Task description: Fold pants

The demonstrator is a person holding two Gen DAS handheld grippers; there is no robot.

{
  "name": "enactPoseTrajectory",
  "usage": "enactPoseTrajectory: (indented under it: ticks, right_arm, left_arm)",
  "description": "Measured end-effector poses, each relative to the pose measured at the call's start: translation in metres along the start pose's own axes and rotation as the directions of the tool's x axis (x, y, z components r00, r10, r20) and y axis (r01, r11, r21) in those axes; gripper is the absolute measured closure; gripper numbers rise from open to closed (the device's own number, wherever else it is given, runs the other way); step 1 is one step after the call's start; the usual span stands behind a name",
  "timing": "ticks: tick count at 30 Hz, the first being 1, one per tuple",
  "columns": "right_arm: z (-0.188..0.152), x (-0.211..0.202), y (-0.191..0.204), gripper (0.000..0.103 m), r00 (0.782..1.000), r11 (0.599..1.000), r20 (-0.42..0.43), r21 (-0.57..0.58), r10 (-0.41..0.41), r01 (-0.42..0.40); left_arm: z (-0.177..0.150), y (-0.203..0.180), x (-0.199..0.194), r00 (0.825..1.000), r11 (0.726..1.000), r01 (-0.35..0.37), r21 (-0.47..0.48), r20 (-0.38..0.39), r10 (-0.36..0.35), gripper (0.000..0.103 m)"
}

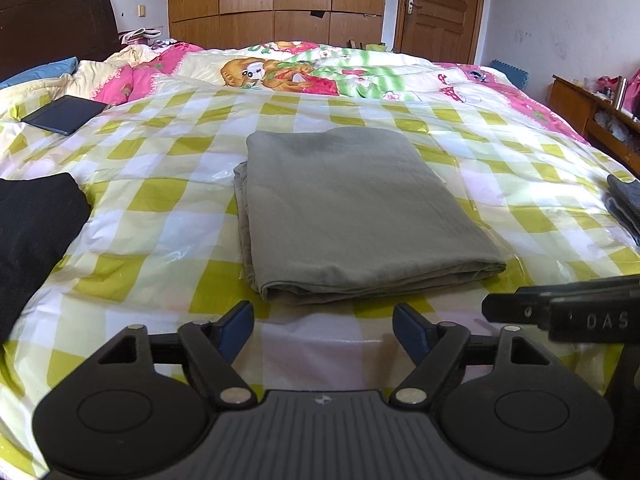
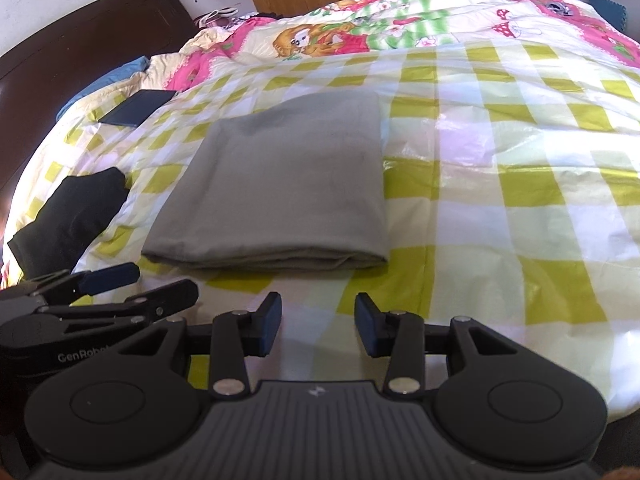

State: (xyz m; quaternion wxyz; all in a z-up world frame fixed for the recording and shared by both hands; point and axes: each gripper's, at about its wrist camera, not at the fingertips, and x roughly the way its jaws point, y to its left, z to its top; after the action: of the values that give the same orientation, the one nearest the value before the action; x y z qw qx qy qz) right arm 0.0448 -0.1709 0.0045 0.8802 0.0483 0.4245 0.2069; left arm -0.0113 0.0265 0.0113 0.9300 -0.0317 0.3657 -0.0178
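Grey-green pants (image 1: 352,212) lie folded into a flat rectangle on the yellow-checked sheet (image 1: 160,200) of the bed; they also show in the right wrist view (image 2: 280,188). My left gripper (image 1: 323,328) is open and empty, just short of the pants' near folded edge. My right gripper (image 2: 318,322) is open and empty, near the pants' front right corner. In the left wrist view the right gripper's body (image 1: 568,308) shows at right. In the right wrist view the left gripper (image 2: 120,284) shows at lower left.
A black garment (image 1: 36,232) lies at the left of the bed. A dark flat case (image 1: 64,114) lies further back left. A grey folded cloth (image 1: 626,200) is at the right edge. A cartoon quilt (image 1: 320,68), a headboard (image 1: 52,20), a wardrobe and a door stand behind.
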Motion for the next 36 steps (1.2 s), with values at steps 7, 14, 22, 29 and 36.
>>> enactPoseTrajectory:
  ticks: [7,14,22,29,36]
  right_arm:
    - [-0.004,-0.003,-0.001,0.061,1.000,1.000,0.011,-0.006,-0.003,0.003]
    - [0.004,0.007,-0.004,0.061,1.000,1.000,0.011,0.005,-0.008,0.008]
    - [0.008,0.015,-0.002,0.061,1.000,1.000,-0.003,0.007,-0.015,0.016]
    - [0.000,0.011,0.003,0.058,1.000,1.000,0.013,-0.008,-0.017,0.017]
    - [-0.006,0.003,0.011,0.058,1.000,1.000,0.027,-0.020,0.002,-0.002]
  left_arm:
    - [0.001,0.007,0.001,1.000,0.999,-0.004,-0.033,0.016,0.005,0.008]
    - [0.011,0.018,0.025,0.999,0.999,-0.050,-0.020,0.005,0.050,0.008]
    - [0.022,0.029,0.057,0.997,0.998,-0.062,-0.001,-0.044,0.062,0.007]
    - [0.004,0.029,0.023,0.999,0.999,-0.027,-0.039,-0.048,0.025,0.007]
    - [-0.001,0.022,0.003,0.999,0.996,-0.009,-0.088,-0.033,0.006,0.000]
